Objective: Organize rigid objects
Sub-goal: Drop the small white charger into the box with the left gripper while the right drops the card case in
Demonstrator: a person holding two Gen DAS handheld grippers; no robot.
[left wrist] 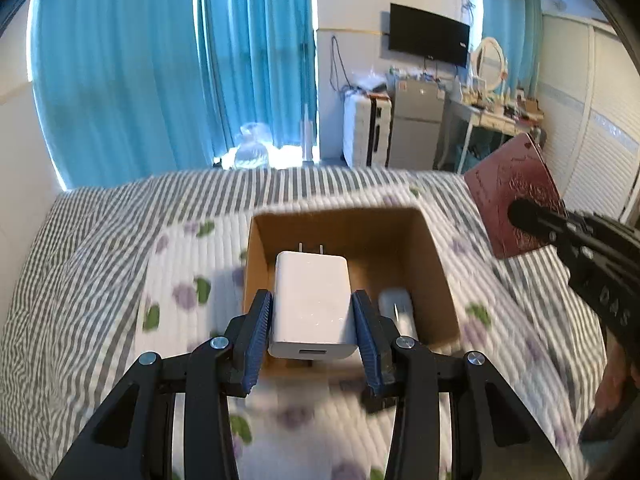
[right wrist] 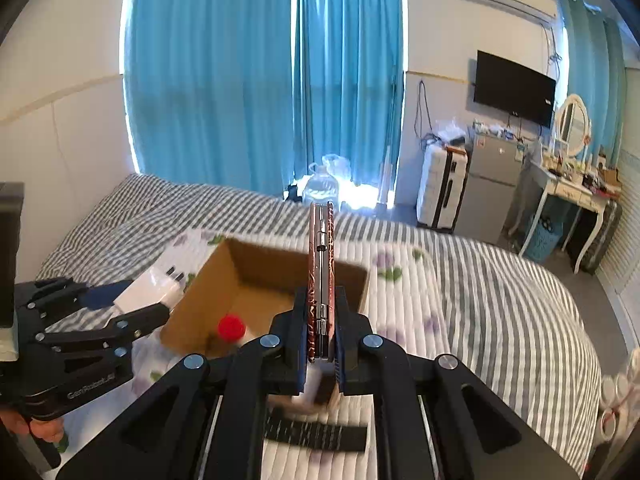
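The striped bed (left wrist: pixel 100 240) is filling the lower part of both views, and the open cardboard box (left wrist: pixel 432 248) is sitting on its flowered quilt, a white bottle (left wrist: pixel 398 310) with a red cap (right wrist: pixel 231 327) lying inside. The right gripper (right wrist: pixel 320 332) is clamping a thin dark-red patterned case (right wrist: pixel 320 264) edge-on, jaws nearly together, above the box's right side. The left gripper (left wrist: pixel 312 320) is pinching a white charger (left wrist: pixel 310 300) across its sides, prongs pointing away, over the box opening.

Both loads are hanging above the box together, so they are probably risking a knock if lowered at once (the case is tall and held only by its lower end, so it could pivot). The smooth charger may be prone to slipping out early. "GenRobot.AI" is showing on the left gripper's body and "DAS" on the right one's
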